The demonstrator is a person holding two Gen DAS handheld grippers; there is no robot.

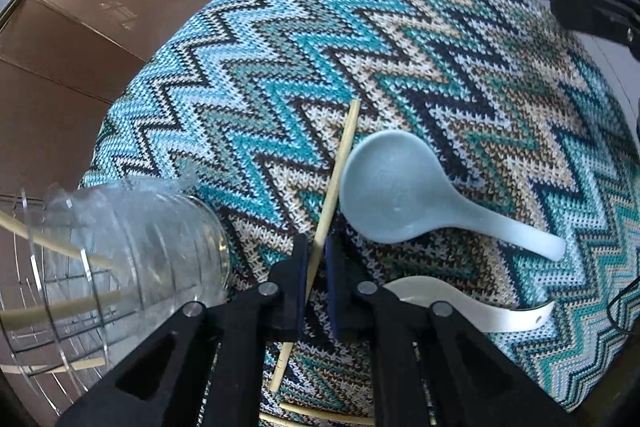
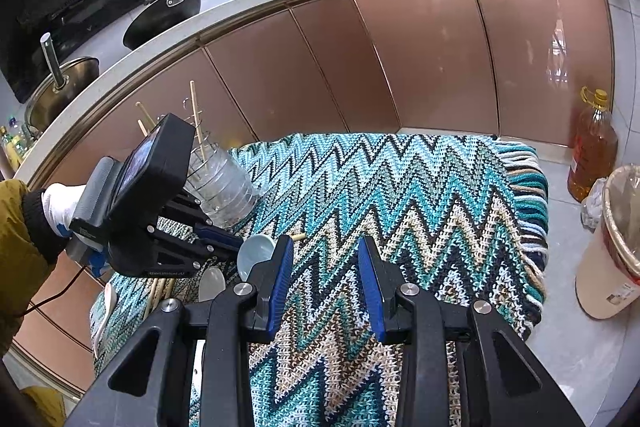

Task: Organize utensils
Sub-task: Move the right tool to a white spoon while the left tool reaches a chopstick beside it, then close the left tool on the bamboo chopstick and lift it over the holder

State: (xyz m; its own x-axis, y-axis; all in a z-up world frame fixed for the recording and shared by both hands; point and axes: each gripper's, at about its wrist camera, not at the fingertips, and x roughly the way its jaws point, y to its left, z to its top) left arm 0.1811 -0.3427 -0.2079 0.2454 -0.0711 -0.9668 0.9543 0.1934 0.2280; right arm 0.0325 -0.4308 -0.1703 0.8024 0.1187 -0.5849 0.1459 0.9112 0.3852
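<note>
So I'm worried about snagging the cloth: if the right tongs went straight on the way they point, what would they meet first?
Probably the zigzag knitted cloth itself. The right tongs stand open, tilted down, with only bare cloth ahead between them; depth is unclear.

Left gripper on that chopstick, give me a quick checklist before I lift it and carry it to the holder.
1. Left gripper shut on the chopstick: ok, the pads pinch it.
2. Grip near the stick's middle: ok, it sticks out both ways.
3. Blue spoon clear of the stick: not ok, its bowl lies against it and may get dragged.
4. Clear holder ready to take it: ok, it already has chopsticks in it, with space between them.
5. Right gripper out of the way: ok, open and empty over the cloth.
6. White spoon clear: ok, apart from the stick.
</note>
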